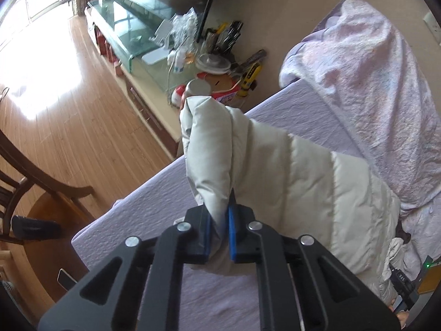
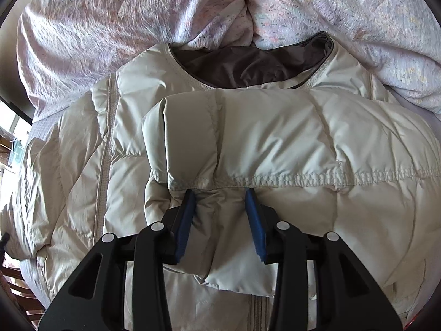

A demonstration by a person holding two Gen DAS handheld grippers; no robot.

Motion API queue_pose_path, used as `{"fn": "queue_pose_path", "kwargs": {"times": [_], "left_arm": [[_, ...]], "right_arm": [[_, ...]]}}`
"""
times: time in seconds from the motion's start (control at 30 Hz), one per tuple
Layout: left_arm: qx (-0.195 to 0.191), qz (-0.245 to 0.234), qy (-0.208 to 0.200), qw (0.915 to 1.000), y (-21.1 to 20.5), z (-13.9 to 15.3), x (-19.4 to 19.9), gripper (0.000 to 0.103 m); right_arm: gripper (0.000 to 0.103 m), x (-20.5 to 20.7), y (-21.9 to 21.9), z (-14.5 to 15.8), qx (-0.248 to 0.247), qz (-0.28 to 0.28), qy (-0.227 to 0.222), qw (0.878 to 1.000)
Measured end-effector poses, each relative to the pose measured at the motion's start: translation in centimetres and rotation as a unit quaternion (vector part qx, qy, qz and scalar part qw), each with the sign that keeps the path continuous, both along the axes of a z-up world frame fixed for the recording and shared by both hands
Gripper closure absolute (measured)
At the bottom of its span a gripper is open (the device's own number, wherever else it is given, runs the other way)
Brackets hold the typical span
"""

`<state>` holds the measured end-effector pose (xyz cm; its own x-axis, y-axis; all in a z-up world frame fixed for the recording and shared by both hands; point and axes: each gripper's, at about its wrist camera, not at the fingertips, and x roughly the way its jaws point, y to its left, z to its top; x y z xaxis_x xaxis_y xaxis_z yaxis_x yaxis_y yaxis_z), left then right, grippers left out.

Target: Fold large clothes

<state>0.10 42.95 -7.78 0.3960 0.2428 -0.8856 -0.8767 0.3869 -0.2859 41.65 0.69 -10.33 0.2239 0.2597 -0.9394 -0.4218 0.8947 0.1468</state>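
No text, brand or number could be read in either view; a red-and-white carton (image 1: 226,93) far beyond the left fingers (image 1: 205,229) carried print too blurred to make out, and a small dark device (image 1: 399,278) to their right bore illegible light marks

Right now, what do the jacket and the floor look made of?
Jacket: quilted, puffy pale shell, probably nylon or polyester with padded filling; soft sheen, stitched channels, darker smooth lining at the neck. Floor: wood or wood-look laminate planks, glossy, with visible seams and window glare.
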Motion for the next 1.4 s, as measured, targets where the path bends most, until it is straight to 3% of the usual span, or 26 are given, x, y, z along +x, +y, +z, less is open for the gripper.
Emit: {"fn": "queue_pose_path", "kwargs": {"times": [0.27, 0.43, 0.6, 0.9, 1.1, 1.27, 1.4], "left_arm": [[0.058, -0.076, -0.082, 0.9920, -4.8, 8.7, 6.9, 0.095], [0.069, -0.158, -0.140, 0.9749, -10.8, 13.2, 12.4, 0.094], [0.066, -0.254, -0.170, 0.9499, -18.2, 15.4, 18.9, 0.095], [0.036, -0.367, -0.169, 0.9140, -29.5, 14.3, 27.3, 0.095], [0.006, -0.406, -0.144, 0.9023, -34.4, 11.5, 30.5, 0.095], [-0.012, -0.425, -0.118, 0.8974, -37.0, 8.9, 32.3, 0.094], [-0.036, -0.432, -0.093, 0.8965, -37.9, 6.6, 33.3, 0.085]], "right_arm": [[0.042, -1.0, -2.9, 1.0, 0.034, 0.003, 0.004, 0.999], [0.035, -1.8, -5.8, 2.4, 0.045, 0.012, -0.008, 0.999], [0.035, -1.9, -9.1, 3.6, 0.049, 0.001, -0.016, 0.999], [0.034, -0.9, -15.3, 4.4, 0.059, -0.046, -0.017, 0.997], [0.034, -0.6, -18.0, 4.3, 0.060, -0.066, -0.016, 0.996], [0.034, -0.8, -18.9, 4.2, 0.059, -0.070, -0.018, 0.996], [0.034, -0.9, -18.8, 4.3, 0.058, -0.066, -0.022, 0.996]]}}
